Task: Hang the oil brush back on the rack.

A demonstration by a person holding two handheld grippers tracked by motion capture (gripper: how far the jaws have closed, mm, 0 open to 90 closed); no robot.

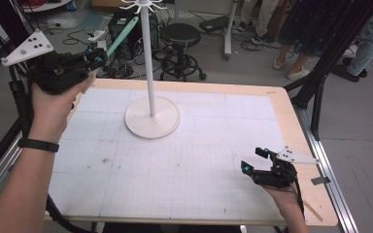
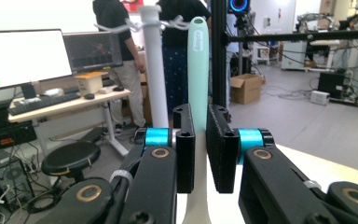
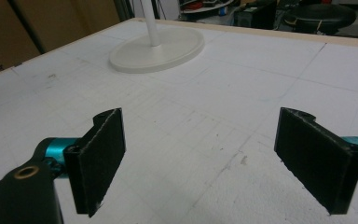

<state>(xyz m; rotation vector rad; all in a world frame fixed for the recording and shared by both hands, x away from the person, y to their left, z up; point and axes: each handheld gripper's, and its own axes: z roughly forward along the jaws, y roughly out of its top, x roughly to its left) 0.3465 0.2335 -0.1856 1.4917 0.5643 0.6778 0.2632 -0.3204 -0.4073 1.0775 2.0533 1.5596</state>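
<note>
**Left gripper held the spoon near the rack, hanging not yet done**

Your left gripper (image 1: 95, 57) pinched the mint-green spoon (image 1: 124, 33) above the desk's far left corner, beside the white rack (image 1: 151, 63). Its hooks (image 1: 144, 6) were bare; hanging remained. Your right gripper (image 1: 255, 159) rested spread near the right edge.

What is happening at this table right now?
A person holds a hand-held gripper in each hand. The left hand-held gripper, raised above the table's far left corner, is shut on a long mint-green utensil handle, which points toward the tall white hook stand. The right hand-held gripper rests open and empty over the white gridded table mat, near the right edge.
</note>
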